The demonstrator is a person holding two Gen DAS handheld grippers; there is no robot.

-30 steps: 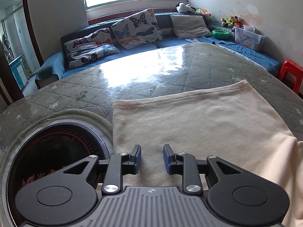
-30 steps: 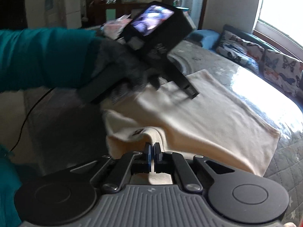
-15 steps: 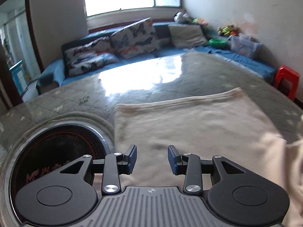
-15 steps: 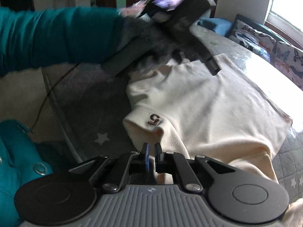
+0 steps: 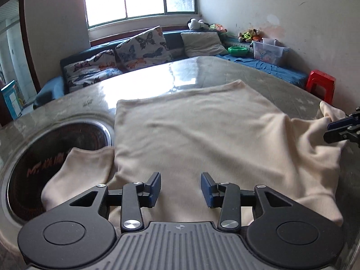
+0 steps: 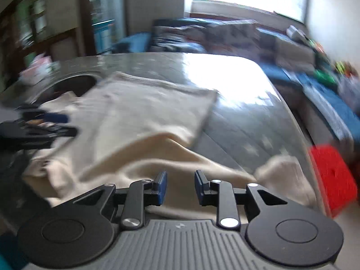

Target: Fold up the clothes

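Cream knit, the garment (image 5: 198, 130) lies spread on the glass-topped table (image 5: 157, 76), one sleeve (image 5: 76, 171) draped over the round dark inset burner (image 5: 45, 148) at the left, with butterfly cushions (image 5: 139, 47) along the window bench behind and a red stool (image 5: 321, 83) off to the right. A second ago the right gripper (image 6: 180, 185) was pinched on a fold of the cloth near the collar; now its jaws are spread and empty above the rumpled near edge, and the cloth on that side is bunched. The left gripper (image 5: 181, 187) has widened too and hovers spread just over the fabric, holding nothing.

Left gripper (image 5: 181, 190) fingers apart; right gripper (image 6: 180, 187) fingers apart.
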